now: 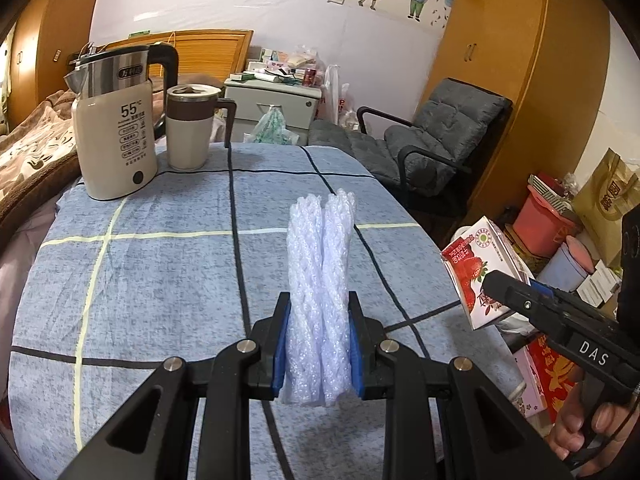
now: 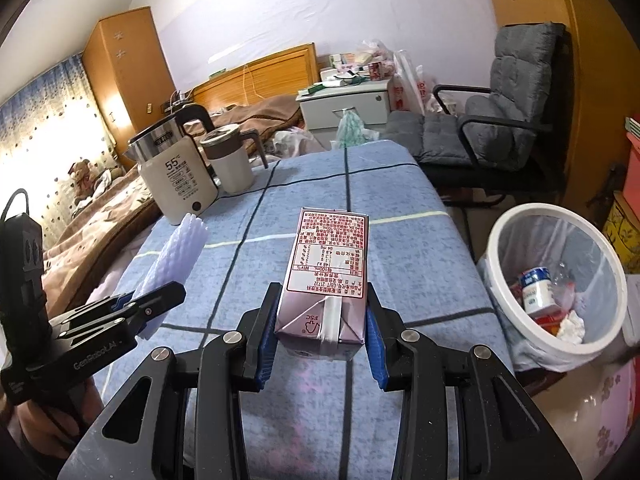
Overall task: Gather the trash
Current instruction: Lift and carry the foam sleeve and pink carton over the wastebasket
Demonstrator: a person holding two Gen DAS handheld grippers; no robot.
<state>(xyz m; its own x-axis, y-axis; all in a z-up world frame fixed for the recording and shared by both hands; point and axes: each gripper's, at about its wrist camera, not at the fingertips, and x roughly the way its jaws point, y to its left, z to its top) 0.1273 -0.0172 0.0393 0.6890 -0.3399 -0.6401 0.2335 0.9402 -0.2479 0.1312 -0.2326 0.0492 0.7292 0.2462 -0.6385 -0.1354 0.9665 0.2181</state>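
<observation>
White foam netting (image 1: 320,280) fills the left wrist view, a folded sleeve of fruit wrap pinched between the blue pads of the left hand-held gripper (image 1: 319,344) and held above the checked blue cloth of the desk (image 1: 160,264). At the right edge the right hand-held gripper (image 1: 492,280) carries a strawberry drink carton (image 1: 476,268) out past the desk's rim. A kettle (image 1: 116,128) and a lidded mug (image 1: 188,128) stand at the far corner; they look like things to keep, not trash.

From the right wrist view, the carton (image 2: 326,272) sits clamped between that gripper's pads (image 2: 320,336), printed side up, above the cloth. Beside the desk on the right stands a white bin (image 2: 516,308) lined with a clear bag, already holding a can and crumpled paper. The netting (image 2: 176,256) shows at left in the other gripper (image 2: 160,292).

Both pieces are picked up, I judge; what remains is carrying them over the bin and dropping them in. No other loose trash shows on the cloth.
</observation>
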